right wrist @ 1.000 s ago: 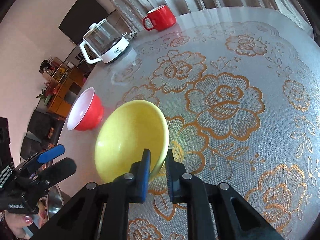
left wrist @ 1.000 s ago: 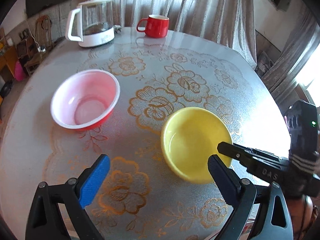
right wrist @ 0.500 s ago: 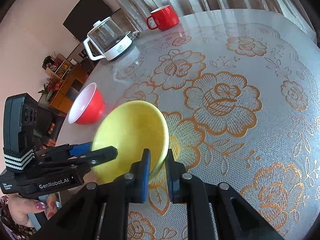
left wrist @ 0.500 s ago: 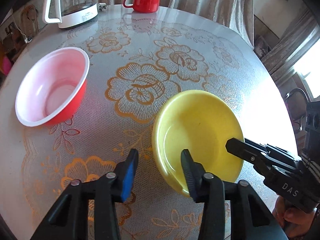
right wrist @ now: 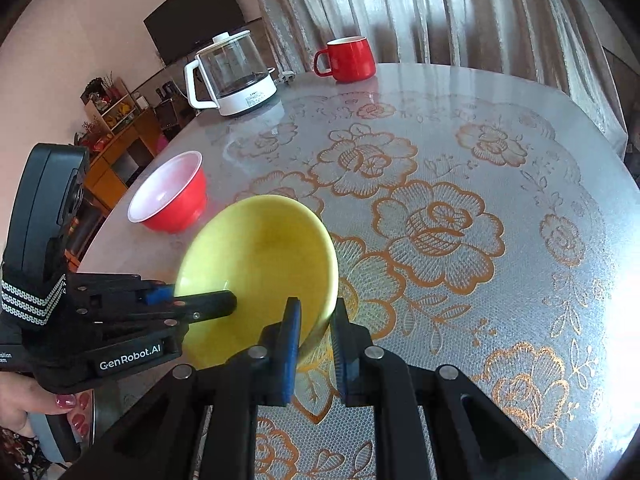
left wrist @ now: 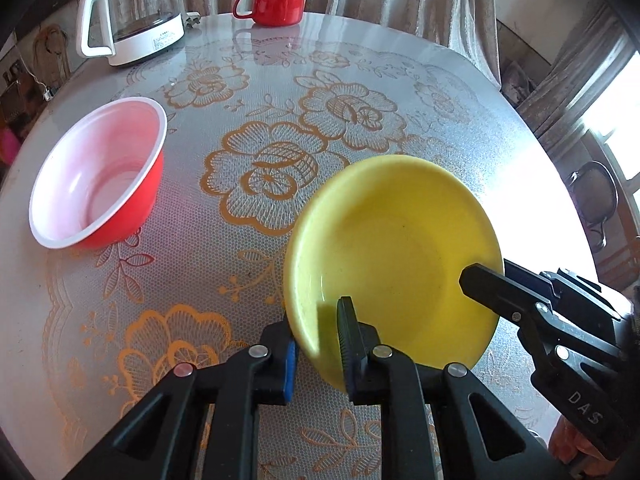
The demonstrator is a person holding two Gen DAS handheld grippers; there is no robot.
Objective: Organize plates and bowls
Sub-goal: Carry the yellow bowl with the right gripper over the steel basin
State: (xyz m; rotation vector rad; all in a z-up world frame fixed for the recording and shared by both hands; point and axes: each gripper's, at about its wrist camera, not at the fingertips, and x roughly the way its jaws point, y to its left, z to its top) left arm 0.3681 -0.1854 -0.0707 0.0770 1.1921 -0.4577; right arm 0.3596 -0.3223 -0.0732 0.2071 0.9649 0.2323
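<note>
The yellow bowl (left wrist: 394, 256) is tilted with nothing inside it, and so is the upright red bowl (left wrist: 100, 180) with its white lining, resting well to its left. At the far edge stand a glass kettle (left wrist: 132, 20) on a white base and a red mug (left wrist: 276, 2); the mug's contents cannot be seen. The round worktop (right wrist: 520, 168) carries a clear cover over lace with gold flowers; curtains (right wrist: 420, 8) hang behind it, and a dark screen (right wrist: 192, 28) is on the pink wall. The left tongs (left wrist: 316, 344) are closed onto the yellow bowl's near rim. The right tongs (right wrist: 316, 336) pinch its opposite rim, nearly closed.
</note>
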